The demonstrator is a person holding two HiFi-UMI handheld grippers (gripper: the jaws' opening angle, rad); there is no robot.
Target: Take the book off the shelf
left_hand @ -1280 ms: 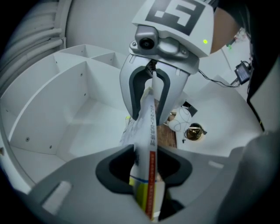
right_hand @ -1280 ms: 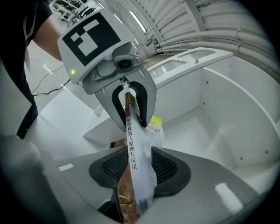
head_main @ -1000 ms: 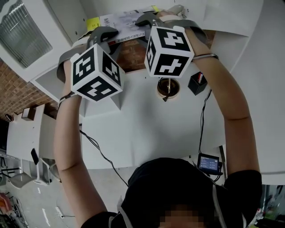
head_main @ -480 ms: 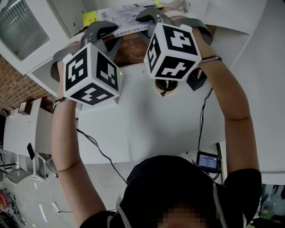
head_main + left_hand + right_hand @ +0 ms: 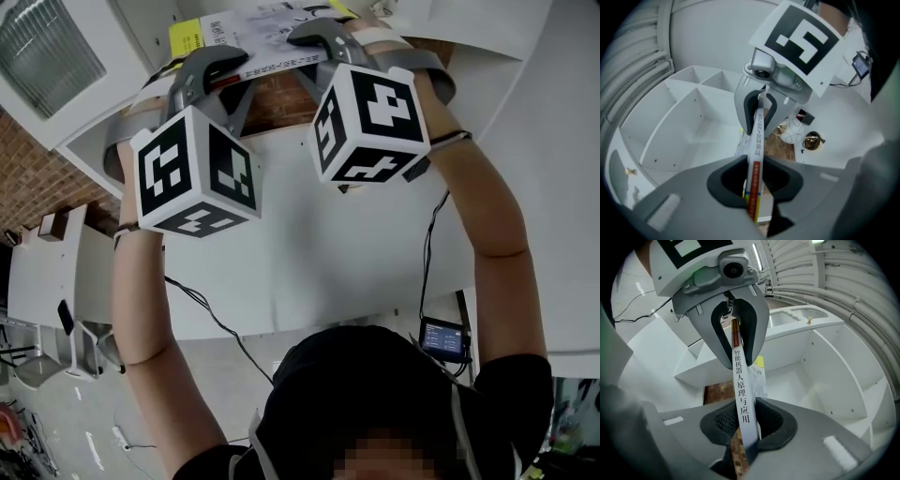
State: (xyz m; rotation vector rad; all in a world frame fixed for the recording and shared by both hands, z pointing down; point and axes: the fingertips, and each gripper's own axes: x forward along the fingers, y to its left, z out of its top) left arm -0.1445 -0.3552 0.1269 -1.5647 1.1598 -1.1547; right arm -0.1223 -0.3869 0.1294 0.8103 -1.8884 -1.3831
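A thin book (image 5: 246, 36) with a white cover and a yellow corner is held high near the white shelf, its spine facing down. My left gripper (image 5: 223, 67) grips its left end, and the red and yellow part of the spine (image 5: 756, 140) sits between the pads. My right gripper (image 5: 323, 34) is closing its jaws on the other end, and the white printed spine (image 5: 740, 397) is pinched between its ribbed pads. Each gripper faces the other along the book: the right gripper (image 5: 758, 105) shows in the left gripper view, the left gripper (image 5: 736, 331) in the right gripper view.
An open white shelf unit (image 5: 679, 122) with several empty compartments (image 5: 829, 371) lies behind the book. Below is a white table (image 5: 309, 272) with a gold cup (image 5: 812, 140), a small black box (image 5: 805, 116), a screen device (image 5: 441, 339) and cables (image 5: 206, 314).
Both grippers have come closer to the head camera with the book between them. More of the cover shows now. The right marker cube now hides the cup on the table.
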